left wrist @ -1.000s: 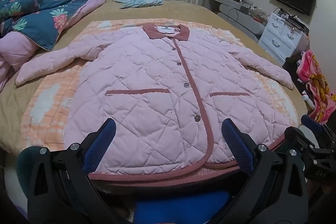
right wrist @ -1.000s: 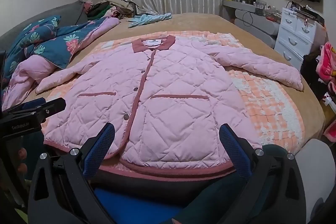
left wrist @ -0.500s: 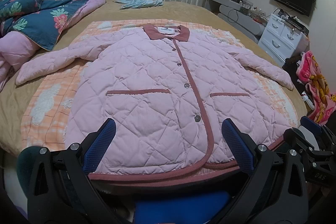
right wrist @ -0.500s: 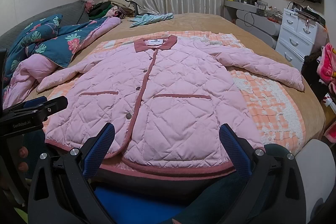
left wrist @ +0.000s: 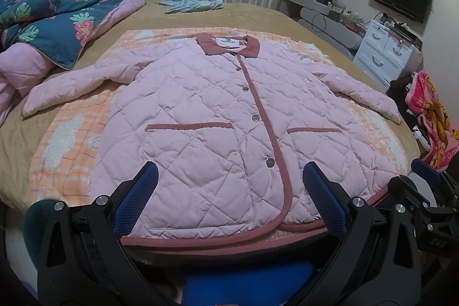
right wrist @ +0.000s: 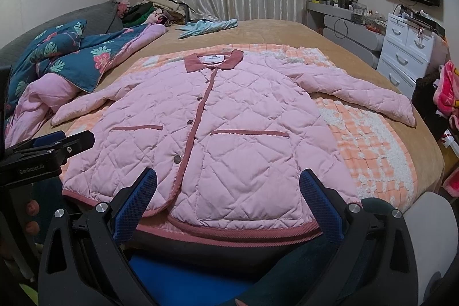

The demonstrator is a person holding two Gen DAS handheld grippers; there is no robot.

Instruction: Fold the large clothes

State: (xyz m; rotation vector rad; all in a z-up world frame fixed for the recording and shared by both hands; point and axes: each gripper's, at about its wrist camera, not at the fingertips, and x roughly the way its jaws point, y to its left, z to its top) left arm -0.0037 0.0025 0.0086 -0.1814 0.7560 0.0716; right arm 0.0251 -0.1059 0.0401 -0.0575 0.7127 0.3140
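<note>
Jacket is lying flat, buttoned, sleeves spread, on the checked blanket atop the bed. Almost nothing is changing across the last second. Left gripper fingers are gaping empty at 6 o'clock by the hem; right gripper likewise. Folding is not yet starting.

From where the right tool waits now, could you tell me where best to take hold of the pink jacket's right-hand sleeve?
I would grip the sleeve's cuff. It lies flat and splayed outward over the orange blanket, with its end free, so the right tool, open at the hem, could likely come in from the outer right side and carry it across the jacket.
</note>
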